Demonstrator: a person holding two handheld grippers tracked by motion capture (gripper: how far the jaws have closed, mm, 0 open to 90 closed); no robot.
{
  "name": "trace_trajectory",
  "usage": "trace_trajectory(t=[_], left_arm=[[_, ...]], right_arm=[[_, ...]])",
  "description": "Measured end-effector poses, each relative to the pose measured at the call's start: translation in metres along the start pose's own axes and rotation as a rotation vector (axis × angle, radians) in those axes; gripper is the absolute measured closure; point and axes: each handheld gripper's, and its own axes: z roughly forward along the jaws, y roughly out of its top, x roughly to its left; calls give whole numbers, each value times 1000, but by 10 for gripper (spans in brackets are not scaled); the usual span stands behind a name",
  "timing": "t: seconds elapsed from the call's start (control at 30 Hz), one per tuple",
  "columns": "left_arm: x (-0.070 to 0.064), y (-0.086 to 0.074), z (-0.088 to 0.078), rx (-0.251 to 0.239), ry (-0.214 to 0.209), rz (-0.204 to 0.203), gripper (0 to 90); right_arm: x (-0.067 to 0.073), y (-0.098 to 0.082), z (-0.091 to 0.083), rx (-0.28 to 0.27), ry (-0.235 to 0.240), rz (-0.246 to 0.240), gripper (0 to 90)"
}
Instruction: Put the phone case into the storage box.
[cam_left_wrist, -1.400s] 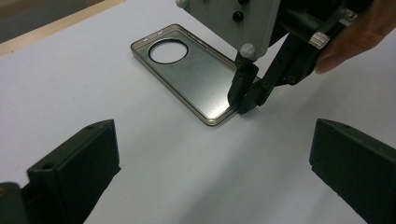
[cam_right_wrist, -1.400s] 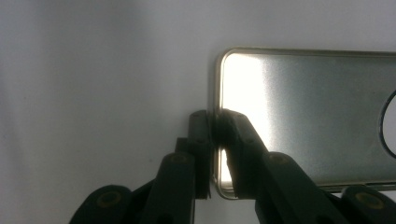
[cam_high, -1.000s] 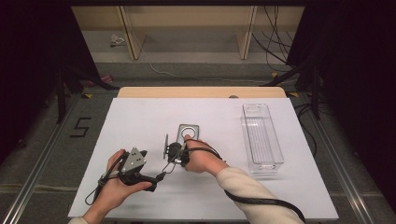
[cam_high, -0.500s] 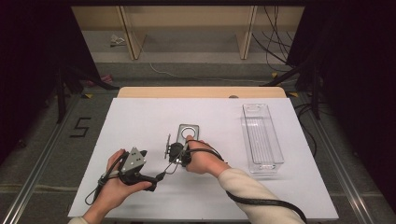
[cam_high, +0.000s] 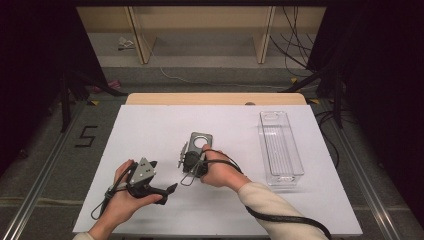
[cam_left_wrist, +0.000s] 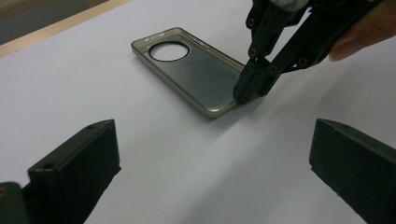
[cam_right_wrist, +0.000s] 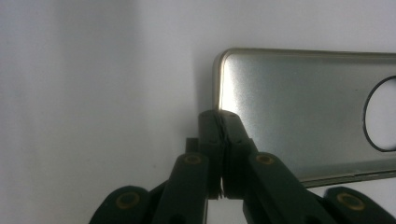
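Observation:
A grey metallic phone case (cam_high: 200, 140) with a round camera hole lies hollow side up in the middle of the white table. My right gripper (cam_high: 194, 154) points down at its near short edge. In the right gripper view the jaws (cam_right_wrist: 219, 116) are pressed together, one outside and one inside the case (cam_right_wrist: 299, 102), pinching its thin rim near the corner. In the left gripper view the case (cam_left_wrist: 196, 70) is still flat on the table, with the right gripper (cam_left_wrist: 244, 94) at its corner. My left gripper (cam_high: 162, 176) rests at the front left, open and holding nothing (cam_left_wrist: 212, 135).
A clear plastic bin (cam_high: 280, 146) stands lengthwise on the right side of the white table (cam_high: 150, 125). A wooden strip (cam_high: 215, 98) runs along the table's far edge, with shelving and cables on the floor beyond.

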Motion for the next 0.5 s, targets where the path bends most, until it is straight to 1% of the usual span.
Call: trace_trajectory(t=[0.13, 0.2, 0.4, 0.47, 0.5], left_arm=[[1, 0, 0, -1, 2, -1, 12], [1, 0, 0, 0, 4, -2, 12], [2, 0, -1, -4, 11, -7, 12], [3, 0, -1, -4, 10, -8, 12], [3, 0, -1, -5, 11, -7, 12]], right_arm=[[2, -6, -5, -35, -3, 15, 891], [2, -10, -8, -62, -6, 16, 891], [3, -19, -14, -124, -21, 29, 891], [4, -21, -16, -144, -27, 41, 891], [4, -22, -17, -157, -29, 38, 891]])
